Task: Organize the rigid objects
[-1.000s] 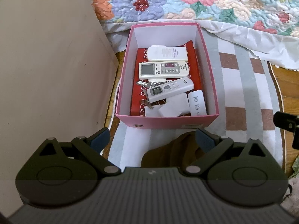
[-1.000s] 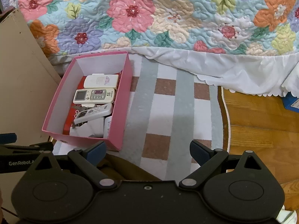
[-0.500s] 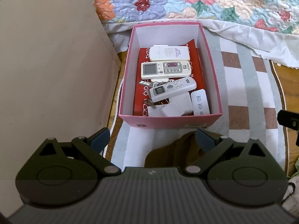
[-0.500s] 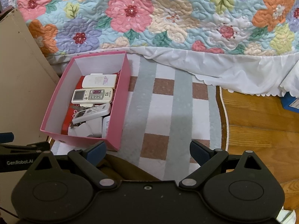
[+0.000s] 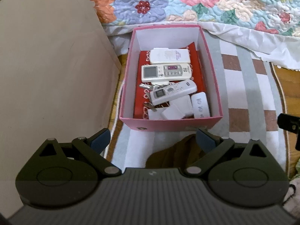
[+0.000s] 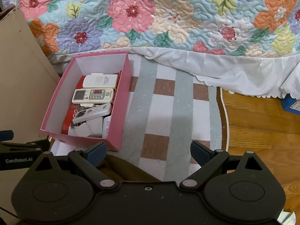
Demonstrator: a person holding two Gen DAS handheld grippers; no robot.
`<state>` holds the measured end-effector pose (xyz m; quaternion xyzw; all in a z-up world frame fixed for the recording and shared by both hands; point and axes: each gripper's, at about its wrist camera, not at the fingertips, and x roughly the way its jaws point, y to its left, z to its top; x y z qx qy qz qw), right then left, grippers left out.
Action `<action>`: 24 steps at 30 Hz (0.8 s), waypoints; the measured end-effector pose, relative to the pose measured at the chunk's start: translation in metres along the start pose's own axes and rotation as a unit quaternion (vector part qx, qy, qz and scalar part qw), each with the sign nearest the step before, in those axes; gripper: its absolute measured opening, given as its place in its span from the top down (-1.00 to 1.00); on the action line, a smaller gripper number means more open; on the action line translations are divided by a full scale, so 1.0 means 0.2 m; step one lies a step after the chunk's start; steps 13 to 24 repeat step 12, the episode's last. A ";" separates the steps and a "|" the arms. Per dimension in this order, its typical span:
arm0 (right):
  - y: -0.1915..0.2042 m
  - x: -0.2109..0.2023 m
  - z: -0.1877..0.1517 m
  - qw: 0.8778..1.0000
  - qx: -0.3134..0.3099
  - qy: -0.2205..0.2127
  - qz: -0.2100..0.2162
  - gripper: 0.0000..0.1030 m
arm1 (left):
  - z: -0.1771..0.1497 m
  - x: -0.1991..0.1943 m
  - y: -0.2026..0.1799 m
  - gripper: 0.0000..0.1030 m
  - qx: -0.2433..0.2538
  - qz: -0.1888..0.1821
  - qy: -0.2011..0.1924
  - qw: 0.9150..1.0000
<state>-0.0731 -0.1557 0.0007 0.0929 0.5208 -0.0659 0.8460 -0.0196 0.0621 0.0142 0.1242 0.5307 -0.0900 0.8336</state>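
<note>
At the left a beige panel (image 5: 52,71) stands beside the pink box (image 5: 131,86), which sits at the rug's (image 6: 150,103) left edge near the bed's quilt (image 6: 168,15). Inside, from the far end to the near wall, lie a white remote face down (image 5: 169,56), a remote with a screen (image 5: 166,72), some keys (image 5: 145,86), a tilted grey-screened remote (image 5: 173,92) and small white blocks (image 5: 178,109). Over the last second the box has drifted slightly farther off in both views, so both hands seem to be backing away, which suggests the packing is finished or nearly so. The left tongs (image 5: 152,140) gape wide, empty. The right tongs (image 6: 148,152) too are spread wide, holding nothing, above the bare rug.
</note>
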 end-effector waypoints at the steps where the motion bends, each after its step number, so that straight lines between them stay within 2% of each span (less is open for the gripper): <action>1: 0.00 0.00 0.00 1.000 0.000 0.000 0.000 -0.90 | 0.00 0.00 0.00 -0.92 0.000 0.005 0.000 1.000; 24: -0.02 0.02 0.00 1.000 0.001 0.005 -0.001 -0.90 | 0.00 0.01 0.01 -0.97 -0.002 0.009 0.005 1.000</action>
